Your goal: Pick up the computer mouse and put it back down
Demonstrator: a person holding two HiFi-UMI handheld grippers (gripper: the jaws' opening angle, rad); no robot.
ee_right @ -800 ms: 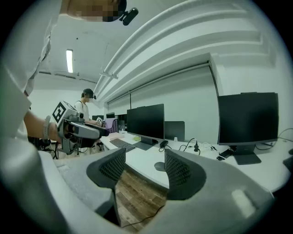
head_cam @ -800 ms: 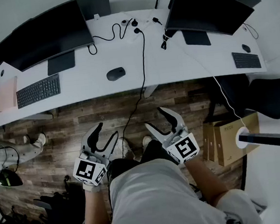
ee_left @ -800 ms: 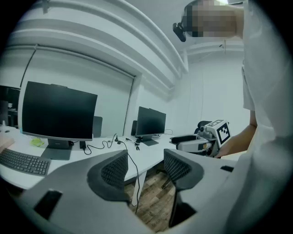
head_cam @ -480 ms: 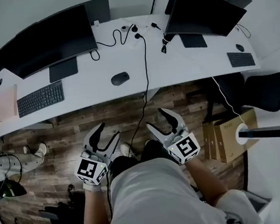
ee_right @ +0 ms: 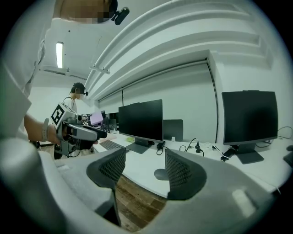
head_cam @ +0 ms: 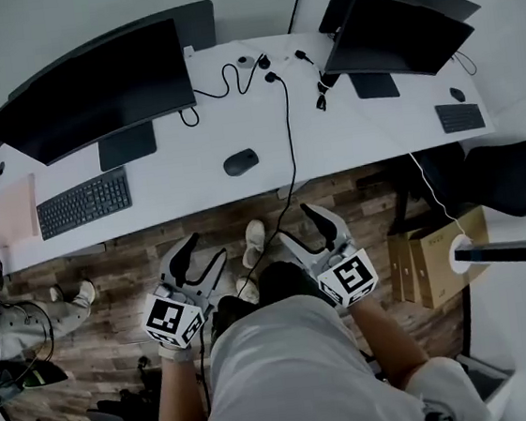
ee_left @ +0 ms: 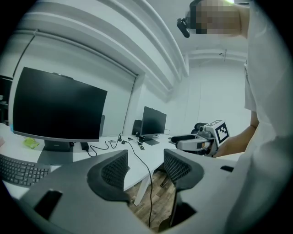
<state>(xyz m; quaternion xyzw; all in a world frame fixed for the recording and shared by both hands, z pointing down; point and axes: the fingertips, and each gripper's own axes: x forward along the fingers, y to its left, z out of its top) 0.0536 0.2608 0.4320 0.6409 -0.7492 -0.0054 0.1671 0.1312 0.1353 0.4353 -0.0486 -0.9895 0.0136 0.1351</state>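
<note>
A dark computer mouse [head_cam: 241, 162] lies on the white desk [head_cam: 184, 181], a little right of the keyboard; in the right gripper view the mouse [ee_right: 160, 174] shows between the jaws, far off. My left gripper [head_cam: 199, 255] hangs open over the wooden floor, short of the desk edge, nothing between its fingers. My right gripper [head_cam: 302, 225] is likewise open and empty, near the desk's front edge and below the mouse. In the left gripper view the gripper [ee_left: 145, 171] points at the desk edge and a hanging cable.
A large monitor [head_cam: 89, 88] and black keyboard [head_cam: 84, 203] stand left; a second monitor [head_cam: 400, 32] and small keyboard [head_cam: 461, 116] right. A black cable [head_cam: 288, 145] runs across the desk and drops to the floor. Cardboard boxes [head_cam: 432, 244] and a chair [head_cam: 509, 175] stand right.
The desk has drawn nearer and lower in the head view as I step toward it. Both grippers stay open, held at the same height in front of me.
</note>
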